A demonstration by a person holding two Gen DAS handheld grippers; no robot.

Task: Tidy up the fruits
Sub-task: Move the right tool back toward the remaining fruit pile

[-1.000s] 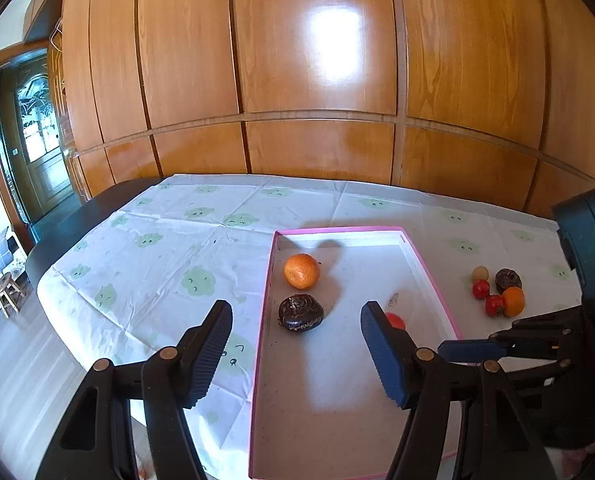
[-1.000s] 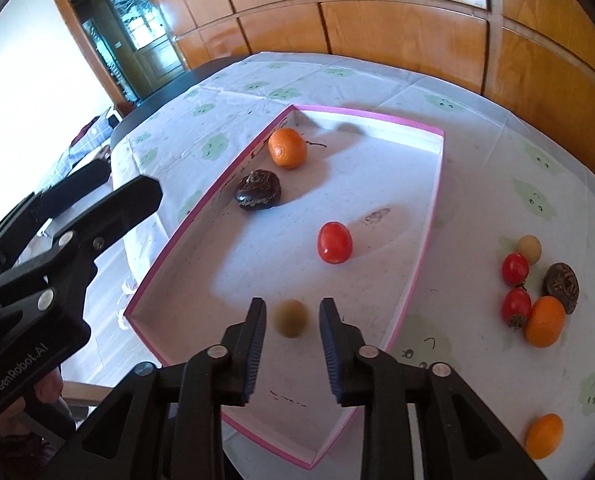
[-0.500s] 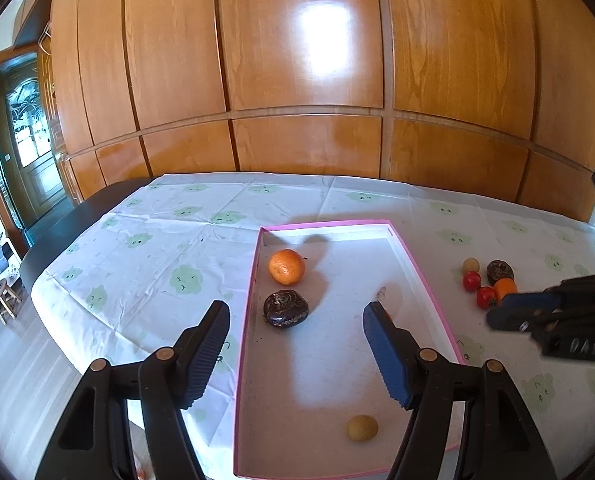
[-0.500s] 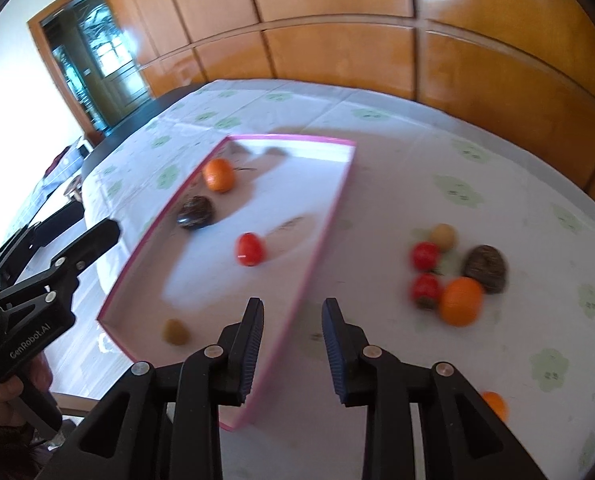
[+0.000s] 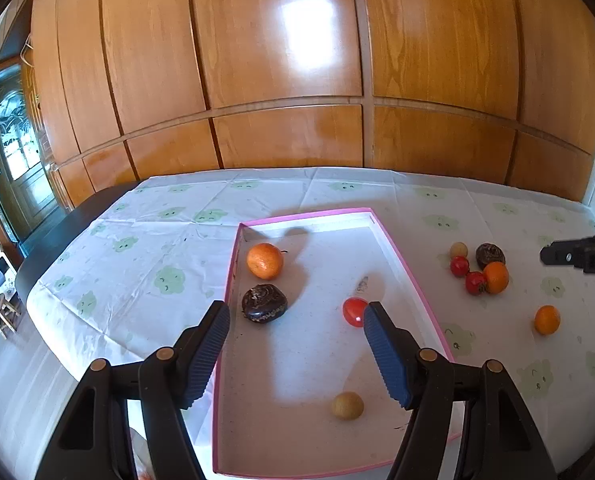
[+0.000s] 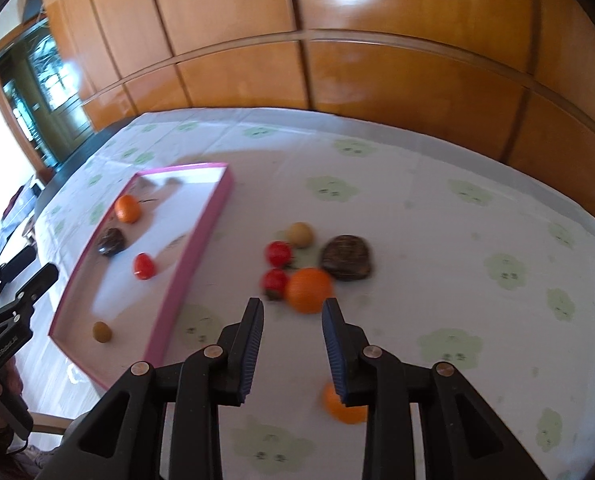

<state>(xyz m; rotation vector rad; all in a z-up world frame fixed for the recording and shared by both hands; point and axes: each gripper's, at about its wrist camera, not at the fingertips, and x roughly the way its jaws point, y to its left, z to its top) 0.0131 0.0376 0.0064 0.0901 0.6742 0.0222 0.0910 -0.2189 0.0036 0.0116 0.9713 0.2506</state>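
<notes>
A pink-rimmed tray (image 5: 399,258) (image 6: 209,216) holds an orange (image 5: 264,261), a dark brown fruit (image 5: 264,303), a red tomato (image 5: 353,311) and a small yellow-brown fruit (image 5: 347,405). My left gripper (image 5: 295,326) is open and empty above the tray's near half. My right gripper (image 6: 292,320) is open and empty over the cloth right of the tray, just short of a cluster: an orange (image 6: 308,290), two red tomatoes (image 6: 278,253), a yellow-brown fruit (image 6: 299,234) and a dark brown fruit (image 6: 348,258). Another orange (image 6: 343,408) lies under its right finger.
The table has a white cloth with green prints (image 5: 137,248). A wood-panelled wall (image 5: 297,80) stands behind it. A doorway (image 5: 13,152) is at far left. The table's near-left edge drops to the floor, where a small stool (image 5: 3,314) stands.
My right gripper has let go of the small yellow-brown fruit in the tray and swung right, over the loose fruit cluster. My left gripper has stayed open above the tray.
</notes>
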